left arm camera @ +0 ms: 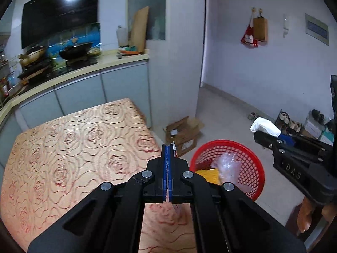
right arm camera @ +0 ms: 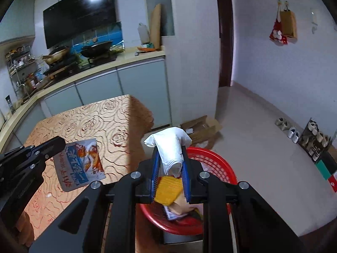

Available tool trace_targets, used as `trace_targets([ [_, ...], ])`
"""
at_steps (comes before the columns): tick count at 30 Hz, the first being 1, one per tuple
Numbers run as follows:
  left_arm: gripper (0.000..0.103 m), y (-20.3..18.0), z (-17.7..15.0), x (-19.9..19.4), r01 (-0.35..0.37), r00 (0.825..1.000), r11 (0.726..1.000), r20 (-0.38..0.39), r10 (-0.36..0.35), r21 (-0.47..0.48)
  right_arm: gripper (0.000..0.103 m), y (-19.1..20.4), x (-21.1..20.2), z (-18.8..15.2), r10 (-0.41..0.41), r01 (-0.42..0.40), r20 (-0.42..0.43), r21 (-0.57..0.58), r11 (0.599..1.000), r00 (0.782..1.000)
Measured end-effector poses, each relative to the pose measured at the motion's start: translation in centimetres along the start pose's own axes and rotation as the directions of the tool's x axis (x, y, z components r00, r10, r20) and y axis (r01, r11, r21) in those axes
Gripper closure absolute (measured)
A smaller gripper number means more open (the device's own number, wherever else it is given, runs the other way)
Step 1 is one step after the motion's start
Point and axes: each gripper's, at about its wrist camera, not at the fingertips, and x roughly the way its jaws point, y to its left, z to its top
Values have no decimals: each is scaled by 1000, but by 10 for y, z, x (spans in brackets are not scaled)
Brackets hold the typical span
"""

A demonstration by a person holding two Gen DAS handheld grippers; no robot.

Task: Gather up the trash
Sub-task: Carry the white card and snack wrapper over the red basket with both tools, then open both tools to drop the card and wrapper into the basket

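Kitchen cabinets and a stove counter [left arm camera: 88, 67] ran along the far wall, well beyond both claws, with a pale tiled floor [right arm camera: 263, 147] opening to the right. Nearer stood the bench [left arm camera: 73, 147], covered in a rose-patterned cloth, lying under and left of the left claw [left arm camera: 167, 147]. A red mesh basket [left arm camera: 248, 154] sat on the floor at the bench's right edge, just right of the left claw and directly below the right claw [right arm camera: 169, 149]; it already held a yellow packet [right arm camera: 168, 187], crumpled clear plastic [left arm camera: 227, 164] and other wrappers. A cardboard box [left arm camera: 183, 130] lay on the floor beyond the basket.

On the bench, left of the right claw, a printed snack bag [right arm camera: 82, 164] lay flat, its left edge pinched in the left claw, whose blue pads were pressed nearly together. The right claw was narrowly parted and gripped a crumpled white tissue [right arm camera: 170, 145], which bulged out above its tips over the basket.
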Motion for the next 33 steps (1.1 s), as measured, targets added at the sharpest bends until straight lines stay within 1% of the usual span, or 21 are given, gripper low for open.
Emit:
trace_targets([
  [10,102,-40,1,47,80,996,996,-46,-79,33,85,-39,17,-12,-55,57,-44,40,998,998],
  [16,102,-56,-6,88,115,988,993,-106,-110,40,85,-56,38,-23,-69,75,-98,55,996,993],
  [22,102,-63,-16,117,146,977,989,-158,-140,31,85,-60,61,-33,-69,78,-150,54,996,986],
  [30,102,-61,-28,140,143,968,989,-209,-136,21,83,-60,82,-43,-59,69,-196,45,997,979],
  [33,102,-58,-30,143,139,967,990,-217,-134,10,77,-60,87,-45,-50,63,-207,52,997,977],
])
